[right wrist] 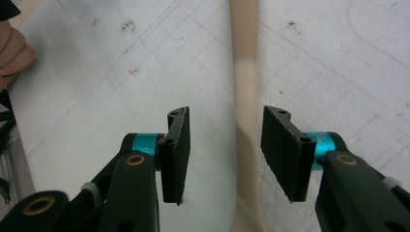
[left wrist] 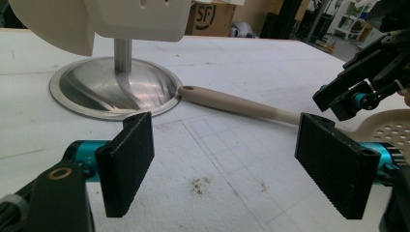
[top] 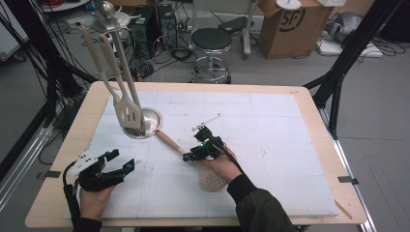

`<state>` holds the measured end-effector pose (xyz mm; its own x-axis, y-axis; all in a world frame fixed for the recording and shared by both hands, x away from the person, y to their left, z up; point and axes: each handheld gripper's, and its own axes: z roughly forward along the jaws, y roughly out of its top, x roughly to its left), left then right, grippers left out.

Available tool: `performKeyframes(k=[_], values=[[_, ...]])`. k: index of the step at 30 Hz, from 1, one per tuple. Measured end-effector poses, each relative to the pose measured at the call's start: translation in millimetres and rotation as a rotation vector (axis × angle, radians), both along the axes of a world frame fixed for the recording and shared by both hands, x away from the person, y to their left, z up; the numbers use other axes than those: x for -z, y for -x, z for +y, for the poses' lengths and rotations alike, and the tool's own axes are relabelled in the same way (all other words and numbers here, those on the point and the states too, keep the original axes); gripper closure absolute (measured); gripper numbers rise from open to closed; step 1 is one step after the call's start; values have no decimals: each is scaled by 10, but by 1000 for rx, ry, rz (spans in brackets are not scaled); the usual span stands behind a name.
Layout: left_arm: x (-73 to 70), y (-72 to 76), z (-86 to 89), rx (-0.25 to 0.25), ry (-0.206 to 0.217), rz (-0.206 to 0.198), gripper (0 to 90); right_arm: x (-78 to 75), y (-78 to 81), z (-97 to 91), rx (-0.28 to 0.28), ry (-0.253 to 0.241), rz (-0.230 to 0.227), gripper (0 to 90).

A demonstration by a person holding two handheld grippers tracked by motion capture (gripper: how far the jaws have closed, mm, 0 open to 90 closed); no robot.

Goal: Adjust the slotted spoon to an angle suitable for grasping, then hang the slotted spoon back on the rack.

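Near the front-left corner of the bench (top: 87, 116), the left gripper (top: 123, 162) rests low over the white mat (top: 270, 125) with its jaws spread wide and nothing between them. In the left gripper view its two black pads (left wrist: 126, 162) frame bare mat, and the beige handle runs across the mat just beyond them.

Further in, toward the back-left of the mat, the steel stand (top: 145, 123) sits on its round base, with a slotted spatula (top: 126, 113) hanging from it among other beige utensils.

The slotted spoon (top: 212, 180) lies flat on the mat, its handle (top: 169, 141) pointing at the stand so that the tip lies just beside the rim of the base, and its perforated bowl near the front edge, partly under the person's right hand (top: 220, 164).

The right gripper (top: 193, 155) hovers over the handle's middle, jaws parted. In the right gripper view the handle (right wrist: 245, 96) passes between the pads (right wrist: 176, 150), nearer the right-hand one, with a clear gap on the left; neither pad presses on it.
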<state>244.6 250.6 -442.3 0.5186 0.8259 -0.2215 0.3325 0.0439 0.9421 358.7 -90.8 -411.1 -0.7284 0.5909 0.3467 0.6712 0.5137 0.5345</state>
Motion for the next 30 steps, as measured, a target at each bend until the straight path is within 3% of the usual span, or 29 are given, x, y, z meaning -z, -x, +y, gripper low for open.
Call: performKeyframes(k=[9, 15, 19, 22, 30], values=[[1, -26, -42, 12, -6, -1, 222, -32, -14, 28, -13, 36, 3, 523], [2, -31, -25, 4, 0, -1, 222, 47, -25, 90, -40, 79, 43, 534], [2, -29, -30, 8, -5, 0, 222, 83, -28, 144, -44, 112, 31, 550], [1, -31, -29, 8, -4, 2, 222, 152, 7, 230, -62, 193, 14, 553], [-1, -26, -33, 8, -6, -1, 222, 120, 51, 376, -67, 330, -57, 640]])
